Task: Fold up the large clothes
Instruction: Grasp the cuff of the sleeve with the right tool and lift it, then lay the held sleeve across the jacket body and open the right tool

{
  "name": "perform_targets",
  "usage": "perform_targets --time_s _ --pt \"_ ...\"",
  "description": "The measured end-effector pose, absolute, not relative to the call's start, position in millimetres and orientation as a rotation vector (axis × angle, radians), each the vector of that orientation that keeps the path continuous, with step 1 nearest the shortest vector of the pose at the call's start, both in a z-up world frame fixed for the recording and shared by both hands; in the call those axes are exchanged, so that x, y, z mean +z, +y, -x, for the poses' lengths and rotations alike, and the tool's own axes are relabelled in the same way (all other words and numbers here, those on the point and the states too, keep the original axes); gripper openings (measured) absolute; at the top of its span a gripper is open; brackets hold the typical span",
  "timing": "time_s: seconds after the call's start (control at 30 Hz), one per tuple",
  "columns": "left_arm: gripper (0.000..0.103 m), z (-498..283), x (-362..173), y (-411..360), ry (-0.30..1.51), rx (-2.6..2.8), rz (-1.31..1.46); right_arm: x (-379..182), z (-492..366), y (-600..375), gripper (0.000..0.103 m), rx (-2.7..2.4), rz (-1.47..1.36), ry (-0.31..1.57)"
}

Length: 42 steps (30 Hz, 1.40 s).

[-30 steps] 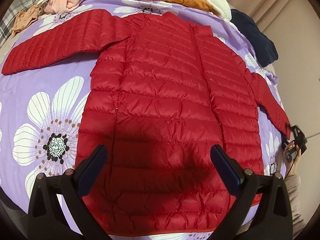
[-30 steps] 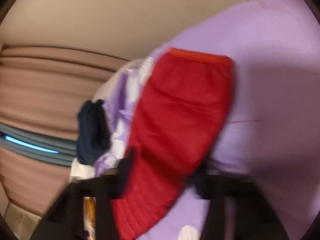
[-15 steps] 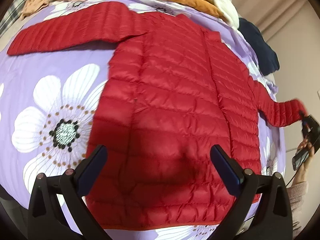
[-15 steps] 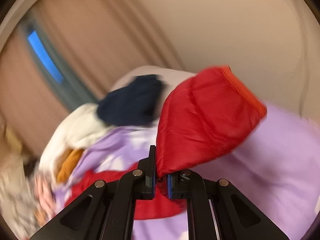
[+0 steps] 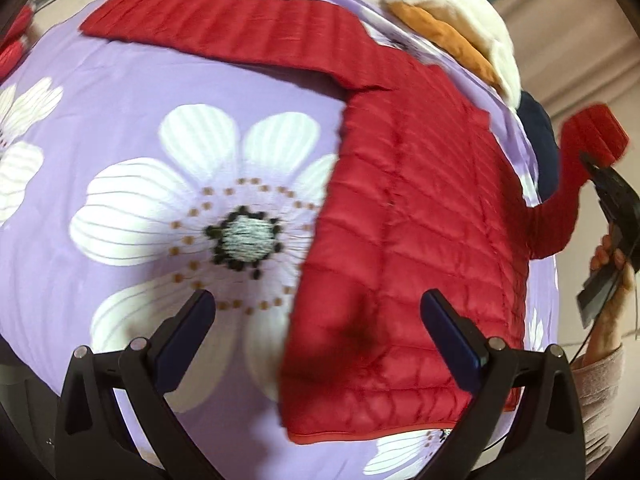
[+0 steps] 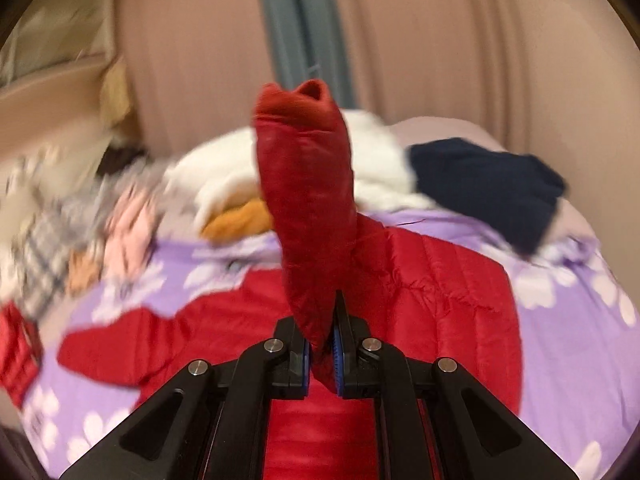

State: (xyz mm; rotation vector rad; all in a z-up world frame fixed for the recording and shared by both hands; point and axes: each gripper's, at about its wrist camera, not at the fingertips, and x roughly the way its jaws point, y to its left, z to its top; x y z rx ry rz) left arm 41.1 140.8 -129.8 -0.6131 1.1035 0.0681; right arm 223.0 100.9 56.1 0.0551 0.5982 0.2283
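A red quilted puffer jacket [image 5: 404, 240] lies spread flat on a purple bedspread with big white flowers [image 5: 140, 152]. One sleeve [image 5: 224, 28] stretches out flat to the far left. My right gripper [image 6: 320, 344] is shut on the other sleeve [image 6: 308, 200], which stands lifted in the air above the jacket body [image 6: 440, 288]; the cuff opening points up. In the left wrist view that lifted sleeve [image 5: 588, 140] and the right gripper [image 5: 590, 160] show at the right edge. My left gripper [image 5: 316, 320] hovers open over the jacket's lower left hem, holding nothing.
At the head of the bed lies a pile of other clothes: a white and orange garment [image 6: 248, 192], a navy one [image 6: 492, 192], pink and plaid pieces [image 6: 88, 232]. Beige curtains [image 6: 440, 48] hang behind. A person's hand and sleeve [image 5: 604, 332] are at the right edge.
The right gripper closed on the sleeve near its cuff, then rose and rolled, lifting the sleeve up over the jacket. The left gripper slid left, towards the jacket's left edge, still open.
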Motion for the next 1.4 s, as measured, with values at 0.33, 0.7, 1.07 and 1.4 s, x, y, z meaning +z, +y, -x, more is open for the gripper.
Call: perform_targets --time_s 0.33,0.7,1.07,1.4 --pt "0.103 -32.0 -139.6 178.8 1.093 0.121 0.679 -53.6 -258.5 81.7 0.013 0.390 0.231 0.870" --pt "0.103 -49.6 -144.0 192.2 1.046 0.089 0.748 3.6 -230.9 -8.0 0.056 0.673 0.014 0.871" --pt "0.102 -58.3 -136.2 235.7 0.937 0.141 0.823 -84.8 -247.4 -8.0 0.026 0.611 0.102 1.032" --pt "0.102 -91.8 -147.7 302.4 0.796 0.111 1.123 -20.0 -192.3 -65.2 0.026 0.721 -0.015 0.884"
